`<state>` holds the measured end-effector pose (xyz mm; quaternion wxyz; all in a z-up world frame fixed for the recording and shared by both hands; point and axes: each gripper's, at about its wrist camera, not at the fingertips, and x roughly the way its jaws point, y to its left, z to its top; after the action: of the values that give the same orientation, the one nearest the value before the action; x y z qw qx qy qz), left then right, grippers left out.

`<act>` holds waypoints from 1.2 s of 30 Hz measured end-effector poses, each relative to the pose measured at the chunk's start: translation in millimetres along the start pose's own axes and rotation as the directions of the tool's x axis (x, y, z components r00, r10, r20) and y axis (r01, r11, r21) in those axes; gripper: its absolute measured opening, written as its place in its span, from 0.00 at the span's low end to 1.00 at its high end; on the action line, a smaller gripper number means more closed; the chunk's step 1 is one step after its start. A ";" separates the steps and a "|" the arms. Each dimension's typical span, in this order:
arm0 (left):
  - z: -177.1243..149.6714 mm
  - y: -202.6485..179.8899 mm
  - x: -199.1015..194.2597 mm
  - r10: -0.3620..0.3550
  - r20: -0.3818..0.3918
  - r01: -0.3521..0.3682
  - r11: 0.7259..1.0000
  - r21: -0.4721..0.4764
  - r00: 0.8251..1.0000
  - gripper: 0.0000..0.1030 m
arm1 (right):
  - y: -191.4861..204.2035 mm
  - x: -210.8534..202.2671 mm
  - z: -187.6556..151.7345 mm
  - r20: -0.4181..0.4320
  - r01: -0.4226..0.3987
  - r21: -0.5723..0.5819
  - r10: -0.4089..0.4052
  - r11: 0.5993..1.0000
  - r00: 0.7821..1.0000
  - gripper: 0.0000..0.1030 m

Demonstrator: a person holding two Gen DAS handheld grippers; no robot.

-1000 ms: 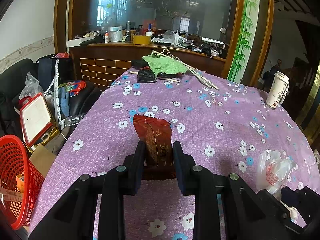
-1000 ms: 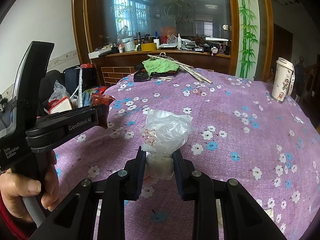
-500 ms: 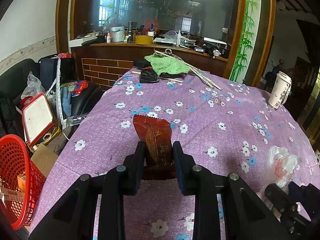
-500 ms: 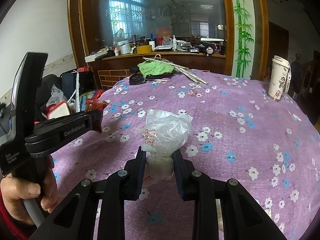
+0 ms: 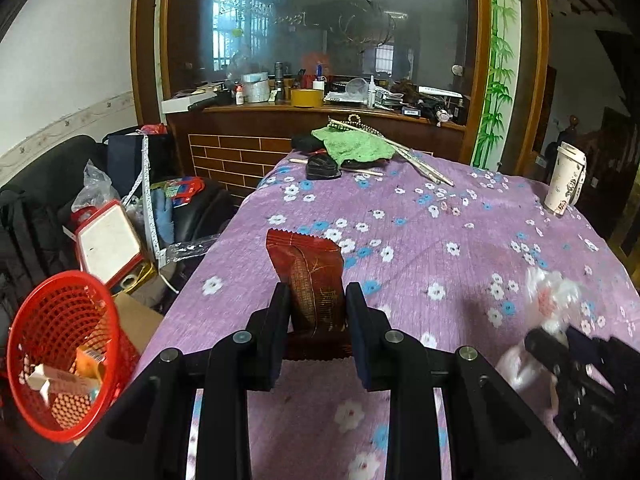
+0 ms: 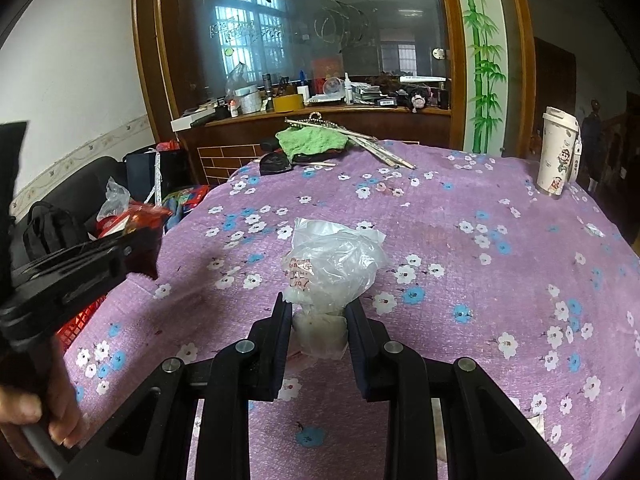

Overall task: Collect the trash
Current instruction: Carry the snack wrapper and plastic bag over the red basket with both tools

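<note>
My left gripper is shut on a dark red snack wrapper, held upright above the purple flowered tablecloth. Low at the left, beside the table, stands a red mesh basket with some trash in it. My right gripper is shut on a crumpled clear plastic bag holding white paper. In the right wrist view the left gripper, wrapper in its jaws, reaches out over the table's left edge. The right gripper and bag show blurred at the left wrist view's lower right.
A white paper cup stands at the table's far right. A green cloth, a black pouch and sticks lie at the far end. Bags, a red-framed box and cardboard crowd the floor and sofa to the left.
My left gripper has swung left toward the table's edge with the wrapper; the red basket now shows larger and nearer. The right gripper holds its bag in about the same place.
</note>
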<state>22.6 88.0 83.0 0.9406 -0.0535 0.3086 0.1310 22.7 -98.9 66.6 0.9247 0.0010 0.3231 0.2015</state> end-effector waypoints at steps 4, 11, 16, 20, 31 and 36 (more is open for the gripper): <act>-6.6 9.6 -17.5 0.006 0.005 -0.006 1.000 -0.007 1.000 0.26 | 5.1 2.2 -2.6 0.001 0.015 -0.022 -0.015 1.000 1.000 0.28; -10.8 28.3 -47.0 0.010 0.036 -0.010 1.000 -0.026 0.999 0.26 | 9.2 14.5 -6.3 -0.040 0.005 -0.043 -0.007 0.999 0.999 0.28; -12.8 45.4 -63.1 0.002 0.054 0.000 0.999 -0.048 0.999 0.26 | 19.0 11.4 -4.2 -0.058 -0.012 -0.040 0.010 0.999 0.998 0.28; -12.1 65.2 -70.7 0.000 0.067 0.005 0.997 -0.078 0.998 0.26 | 43.9 4.9 0.6 -0.075 -0.079 -0.044 0.075 0.996 0.994 0.28; -25.3 184.8 -96.0 0.113 0.080 -0.093 0.971 -0.221 0.990 0.26 | 184.3 9.0 20.0 -0.146 -0.318 -0.166 0.296 0.933 0.944 0.29; -33.3 231.8 -100.8 0.166 0.074 -0.139 0.951 -0.276 0.983 0.26 | 235.6 15.4 25.6 -0.171 -0.373 -0.205 0.343 0.905 0.924 0.29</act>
<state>-139.2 282.9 111.6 0.9254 -0.1504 0.2454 0.2465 -38.6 126.7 108.8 0.8423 -0.0616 0.3513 0.4042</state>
